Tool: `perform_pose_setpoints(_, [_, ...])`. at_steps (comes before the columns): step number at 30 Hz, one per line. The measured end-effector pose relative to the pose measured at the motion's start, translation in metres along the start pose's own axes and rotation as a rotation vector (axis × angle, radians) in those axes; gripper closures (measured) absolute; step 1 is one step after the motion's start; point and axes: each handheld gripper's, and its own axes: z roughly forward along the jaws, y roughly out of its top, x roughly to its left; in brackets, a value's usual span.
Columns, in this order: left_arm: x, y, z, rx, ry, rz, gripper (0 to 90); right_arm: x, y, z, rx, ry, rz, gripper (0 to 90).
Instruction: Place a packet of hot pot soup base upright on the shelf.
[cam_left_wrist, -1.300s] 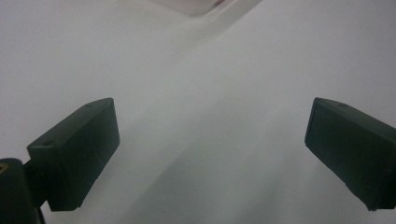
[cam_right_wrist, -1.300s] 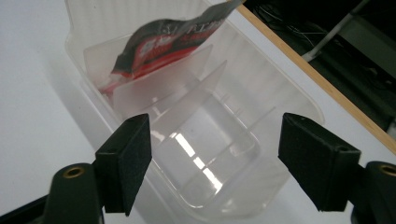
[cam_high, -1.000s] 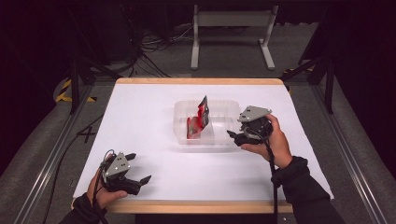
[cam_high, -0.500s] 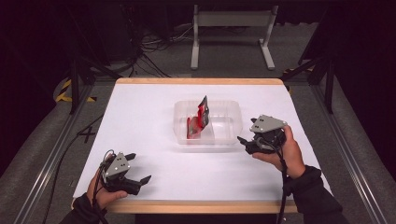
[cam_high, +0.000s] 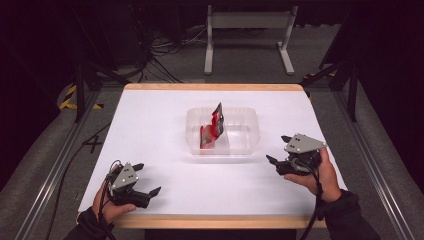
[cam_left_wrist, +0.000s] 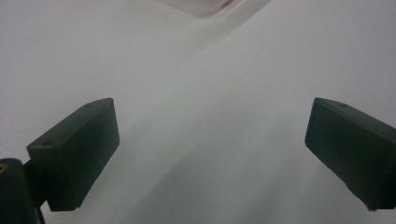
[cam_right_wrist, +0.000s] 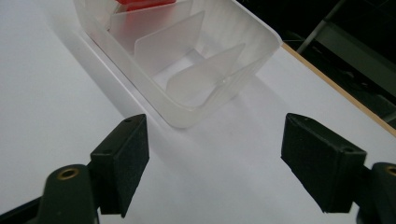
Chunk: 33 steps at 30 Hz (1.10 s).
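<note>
Standing tilted inside a clear plastic tray (cam_high: 250, 131) near the middle of the bench (cam_high: 150, 125), a red and black packet (cam_high: 213, 129) leans in the tray's left part, its top corner rising above the rim. It looks like a thin foil or film sachet: probably light, soft enough to crumple, and a little slippery, so a pinch across the raised upper edge seems the safest place to take hold. The tray itself looks thin-walled and light, likely to slide if nudged.

Near the right edge of the bench, just off the tray's near right corner, the right gripper (cam_high: 281, 150) has its jaws wide with nothing between them. The left gripper (cam_high: 147, 179) sits close to the near left corner of the bench, well apart from the tray, jaws also spread and empty.

From the high view, the whole layout and the packet's lean are plain. The right gripper view adds the upright dividers inside the tray (cam_right_wrist: 219, 93), with the right-hand compartments bare and a sliver of the red packet (cam_right_wrist: 140, 4) at the far end. Looking from the left gripper view, a corner of the tray (cam_left_wrist: 205, 5) appears beyond the bare bench.
</note>
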Motion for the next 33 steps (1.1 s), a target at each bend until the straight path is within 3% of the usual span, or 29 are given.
perform_pose_setpoints(6, [0.002, 0.000, -0.004, -0.005, 0.030, -0.002, 3.6, -0.001, -0.016, -0.009, -0.046, 0.014, 0.017, 22.0])
perform_pose_setpoints(11, [0.004, -0.001, -0.005, -0.005, 0.046, 0.000, 3.6, -0.003, -0.032, -0.014, -0.060, -0.022, 0.048, 21.3])
perform_pose_setpoints(17, [0.007, -0.002, -0.004, 0.003, 0.056, 0.000, 3.6, -0.010, -0.052, -0.021, -0.068, -0.047, 0.083, 20.0])
perform_pose_setpoints(26, [0.013, -0.003, -0.005, -0.008, 0.081, -0.010, 3.5, -0.012, -0.079, -0.026, -0.042, -0.095, 0.094, 18.6])
perform_pose_setpoints(33, [0.016, -0.002, -0.004, -0.013, 0.087, -0.017, 3.5, -0.011, -0.097, -0.030, -0.069, -0.100, 0.118, 16.7])
